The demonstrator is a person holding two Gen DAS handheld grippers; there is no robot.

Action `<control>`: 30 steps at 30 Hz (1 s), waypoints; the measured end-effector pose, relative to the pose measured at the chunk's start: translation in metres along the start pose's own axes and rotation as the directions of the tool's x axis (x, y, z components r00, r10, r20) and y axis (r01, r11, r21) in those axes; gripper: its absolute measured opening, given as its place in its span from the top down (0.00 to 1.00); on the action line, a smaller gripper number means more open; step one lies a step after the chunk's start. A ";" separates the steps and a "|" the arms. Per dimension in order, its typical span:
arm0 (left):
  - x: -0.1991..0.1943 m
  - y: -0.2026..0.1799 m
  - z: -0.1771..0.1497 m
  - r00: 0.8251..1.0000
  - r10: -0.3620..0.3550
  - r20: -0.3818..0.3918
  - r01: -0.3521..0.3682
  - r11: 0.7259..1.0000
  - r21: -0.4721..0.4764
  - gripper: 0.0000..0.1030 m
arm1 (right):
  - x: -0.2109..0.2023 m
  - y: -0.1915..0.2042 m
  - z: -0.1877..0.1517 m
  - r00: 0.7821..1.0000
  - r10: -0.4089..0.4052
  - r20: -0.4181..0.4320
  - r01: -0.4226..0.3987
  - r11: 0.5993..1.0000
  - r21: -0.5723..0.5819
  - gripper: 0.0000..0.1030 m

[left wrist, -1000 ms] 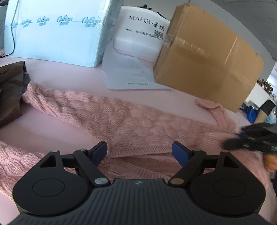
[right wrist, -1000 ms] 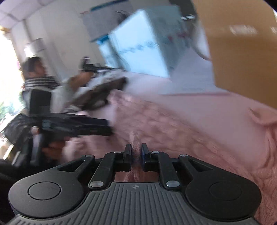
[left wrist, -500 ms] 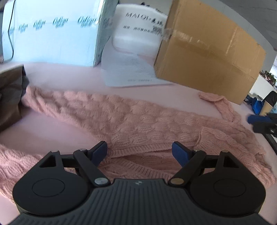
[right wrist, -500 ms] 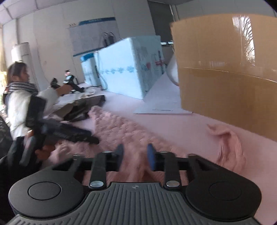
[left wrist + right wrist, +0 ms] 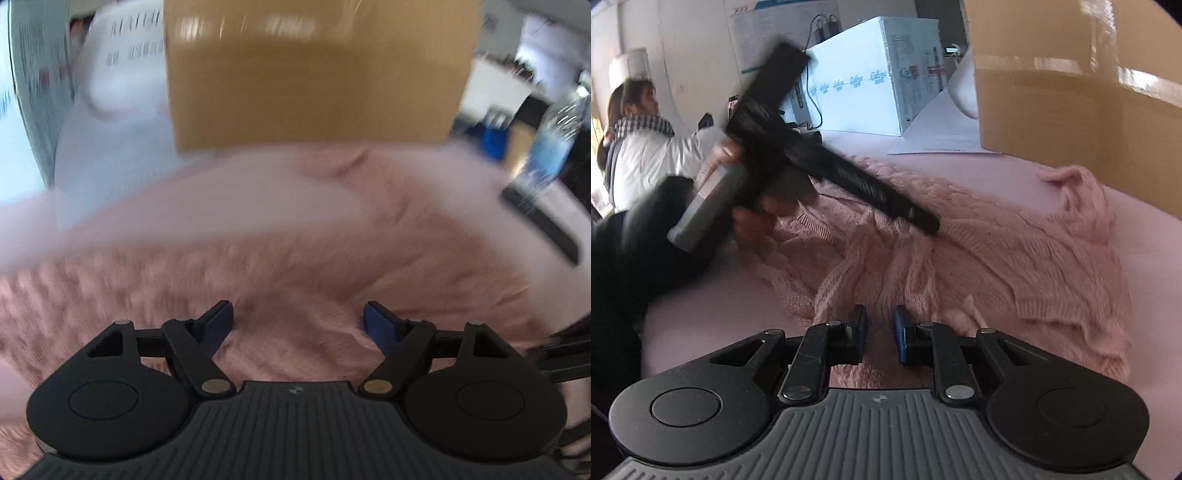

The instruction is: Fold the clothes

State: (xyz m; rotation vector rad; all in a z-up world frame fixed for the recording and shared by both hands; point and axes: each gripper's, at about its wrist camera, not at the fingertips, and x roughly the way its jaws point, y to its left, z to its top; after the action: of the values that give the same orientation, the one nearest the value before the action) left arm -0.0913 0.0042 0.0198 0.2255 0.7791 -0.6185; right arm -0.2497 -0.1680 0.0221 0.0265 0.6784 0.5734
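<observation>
A pink cable-knit sweater (image 5: 979,251) lies bunched and partly folded on the pink tabletop (image 5: 1152,236). In the left wrist view the sweater (image 5: 295,258) is blurred by motion. My left gripper (image 5: 298,318) is open just above the knit, nothing between its blue pads. It also shows in the right wrist view (image 5: 923,221), reaching over the sweater's middle. My right gripper (image 5: 881,332) hovers low over the sweater's near edge with its jaws a narrow gap apart and nothing between them.
A brown cardboard box (image 5: 1071,92) stands at the back right behind the sweater. A white printed box (image 5: 871,92) and a sheet of paper (image 5: 945,136) lie behind. A water bottle (image 5: 550,147) stands far right. A person in white (image 5: 646,155) works at the left.
The left gripper has swung right and forward over the sweater, blurring its view. The right gripper, shut a second ago, has come partly open and moved back toward the sweater's near edge.
</observation>
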 end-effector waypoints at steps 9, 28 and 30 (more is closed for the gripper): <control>-0.024 0.047 -0.003 0.997 0.054 0.050 -0.046 0.988 -0.148 0.26 | -0.006 -0.034 0.082 0.811 -0.527 0.256 0.557 0.828 -0.060 0.62; -0.047 0.088 0.003 0.995 0.046 0.085 -0.014 0.940 -0.341 0.23 | 0.188 -0.061 0.119 0.740 -0.666 0.091 0.619 0.622 -0.480 0.93; -0.047 0.088 0.003 0.995 0.049 0.087 -0.017 0.941 -0.338 0.23 | 0.179 -0.066 0.126 0.739 -0.663 0.116 0.642 0.642 -0.419 0.95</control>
State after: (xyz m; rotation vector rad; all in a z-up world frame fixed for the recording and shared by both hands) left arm -0.0632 0.0941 0.0525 -0.1051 0.7757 -0.4507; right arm -0.0284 -0.1127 0.0023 -0.6459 0.5403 -0.0020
